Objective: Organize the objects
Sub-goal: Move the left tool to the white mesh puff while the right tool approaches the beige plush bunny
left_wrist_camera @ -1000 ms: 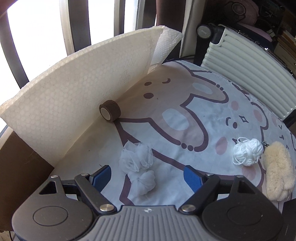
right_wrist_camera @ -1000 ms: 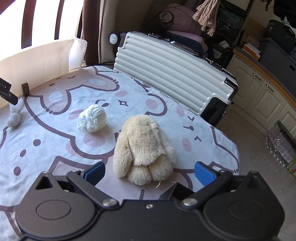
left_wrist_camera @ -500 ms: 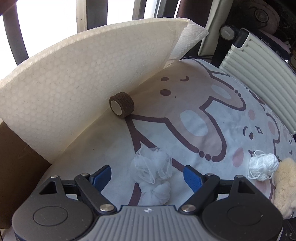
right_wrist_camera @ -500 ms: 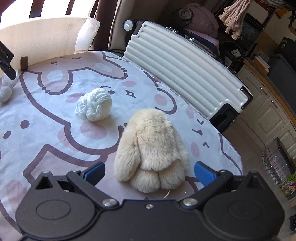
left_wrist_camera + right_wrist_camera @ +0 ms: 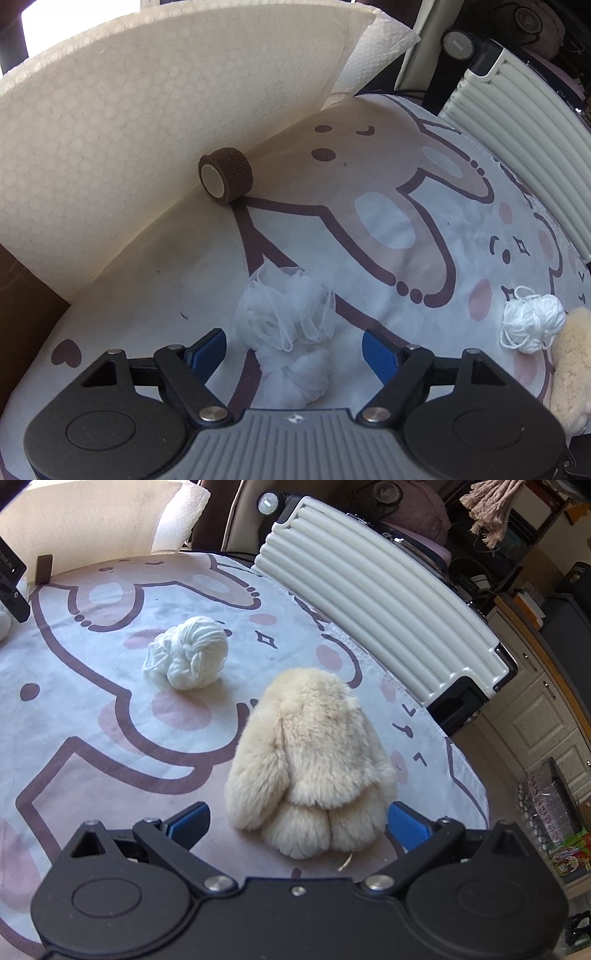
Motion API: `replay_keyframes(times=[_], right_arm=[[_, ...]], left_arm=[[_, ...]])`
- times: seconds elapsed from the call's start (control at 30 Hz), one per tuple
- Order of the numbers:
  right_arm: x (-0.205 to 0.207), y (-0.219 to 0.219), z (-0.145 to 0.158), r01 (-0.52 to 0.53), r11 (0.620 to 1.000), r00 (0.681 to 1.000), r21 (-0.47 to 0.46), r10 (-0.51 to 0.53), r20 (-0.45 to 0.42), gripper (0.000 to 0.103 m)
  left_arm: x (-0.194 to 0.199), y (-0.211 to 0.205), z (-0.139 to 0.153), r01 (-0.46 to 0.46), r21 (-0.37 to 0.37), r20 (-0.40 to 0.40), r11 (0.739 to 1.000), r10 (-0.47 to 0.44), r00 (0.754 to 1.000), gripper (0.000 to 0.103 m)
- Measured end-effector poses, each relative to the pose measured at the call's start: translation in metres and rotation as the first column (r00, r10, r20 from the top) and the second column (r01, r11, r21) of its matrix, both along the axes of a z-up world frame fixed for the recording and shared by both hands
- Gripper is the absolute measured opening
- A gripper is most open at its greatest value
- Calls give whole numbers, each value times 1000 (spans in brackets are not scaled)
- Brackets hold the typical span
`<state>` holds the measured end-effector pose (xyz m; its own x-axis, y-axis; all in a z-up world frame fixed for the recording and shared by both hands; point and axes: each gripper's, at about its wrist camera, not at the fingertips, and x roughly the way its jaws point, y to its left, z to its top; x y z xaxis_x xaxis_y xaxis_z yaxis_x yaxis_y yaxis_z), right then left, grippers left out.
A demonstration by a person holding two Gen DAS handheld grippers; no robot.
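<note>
A white mesh puff (image 5: 286,325) lies on the cartoon tablecloth (image 5: 424,206), between the blue fingers of my open left gripper (image 5: 295,350). A brown bandage roll (image 5: 226,180) rests against the foam sheet behind it. A white yarn ball (image 5: 532,326) lies to the right and shows in the right wrist view (image 5: 188,657). A beige plush rabbit (image 5: 314,760) lies between the blue fingers of my open right gripper (image 5: 295,821); its edge shows in the left wrist view (image 5: 570,369). Neither gripper touches its object.
A curved white foam sheet (image 5: 147,122) stands along the table's far left edge. A ribbed cream suitcase (image 5: 380,590) stands behind the table. The table edge (image 5: 465,775) drops off at the right, with cabinets (image 5: 535,716) beyond.
Both grippers have moved forward and lower. The mesh puff now sits between the left fingers and the plush rabbit between the right fingers. Nothing has been grasped.
</note>
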<state>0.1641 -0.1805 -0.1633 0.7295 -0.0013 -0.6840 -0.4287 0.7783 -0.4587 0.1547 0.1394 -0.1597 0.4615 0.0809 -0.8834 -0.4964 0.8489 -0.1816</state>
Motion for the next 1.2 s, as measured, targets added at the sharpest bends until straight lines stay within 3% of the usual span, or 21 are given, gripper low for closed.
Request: replay_keyframes(times=[0.4, 0.67, 1.0, 1.2], right_arm=[[6, 4, -2, -10, 1000, 999, -22, 9, -46, 103], [8, 13, -9, -49, 994, 998, -95, 44, -54, 103], [29, 12, -11, -37, 984, 996, -176, 22, -87, 103], [49, -10, -11, 2, 989, 991, -146, -22, -135, 103]], left_arm=[[4, 1, -4, -21, 54, -17, 998, 22, 1000, 64], [3, 7, -4, -33, 99, -25, 995, 36, 999, 33], [7, -10, 1, 84, 104, 4, 991, -85, 996, 31], [13, -26, 6, 209, 129, 8, 969, -212, 977, 31]])
